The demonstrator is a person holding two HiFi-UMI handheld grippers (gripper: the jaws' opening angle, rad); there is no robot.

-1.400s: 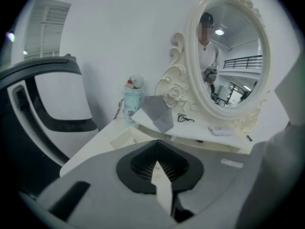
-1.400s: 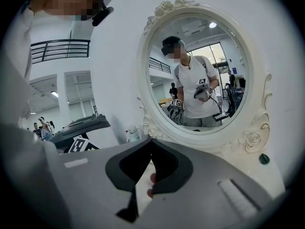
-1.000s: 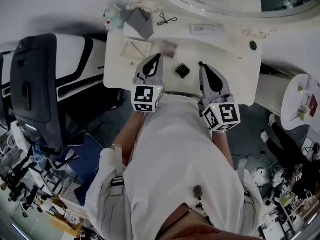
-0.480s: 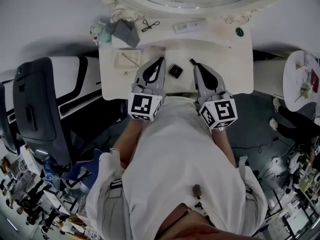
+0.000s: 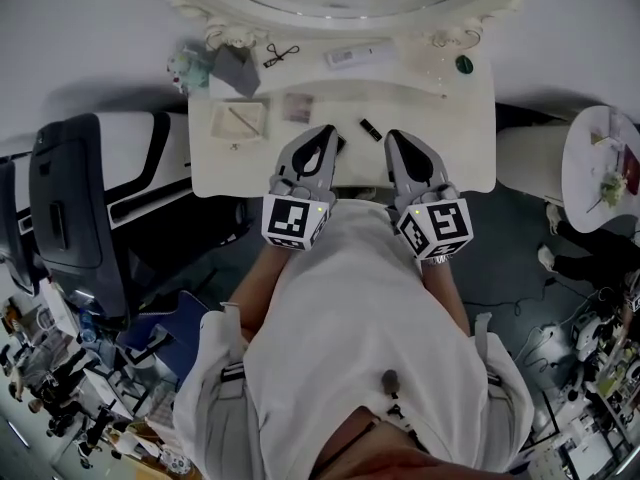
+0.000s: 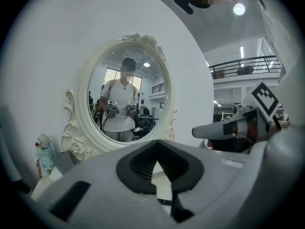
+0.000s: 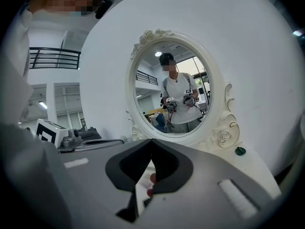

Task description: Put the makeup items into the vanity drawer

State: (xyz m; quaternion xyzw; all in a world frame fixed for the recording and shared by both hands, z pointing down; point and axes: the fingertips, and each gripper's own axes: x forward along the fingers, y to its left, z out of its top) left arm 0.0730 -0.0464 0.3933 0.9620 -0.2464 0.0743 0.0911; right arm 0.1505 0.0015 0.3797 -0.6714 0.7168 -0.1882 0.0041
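Note:
The white vanity table (image 5: 440, 128) carries the makeup items: an eyelash curler (image 5: 281, 53), a white tube (image 5: 350, 56), a green jar (image 5: 463, 64), a palette (image 5: 297, 107), a small tray (image 5: 238, 120) and a black stick (image 5: 370, 129). My left gripper (image 5: 325, 131) is shut and empty over the table's front edge, partly covering a black compact (image 5: 341, 144). Beside it my right gripper (image 5: 392, 136) is also shut with nothing held. Both point at the oval mirror (image 6: 126, 87) (image 7: 171, 87). The green jar (image 7: 240, 150) lies ahead to the right. No drawer front shows.
A grey pouch (image 5: 235, 68) and a small figurine (image 5: 183, 68) (image 6: 45, 151) stand at the table's back left. A black chair (image 5: 65, 208) is left of the vanity and a round side table (image 5: 605, 183) is to its right. Clutter lies on the floor.
Both grippers have moved forward over the vanity's front edge, the left one rising a little. The black compact that lay between them now sits partly under the left gripper's tip.

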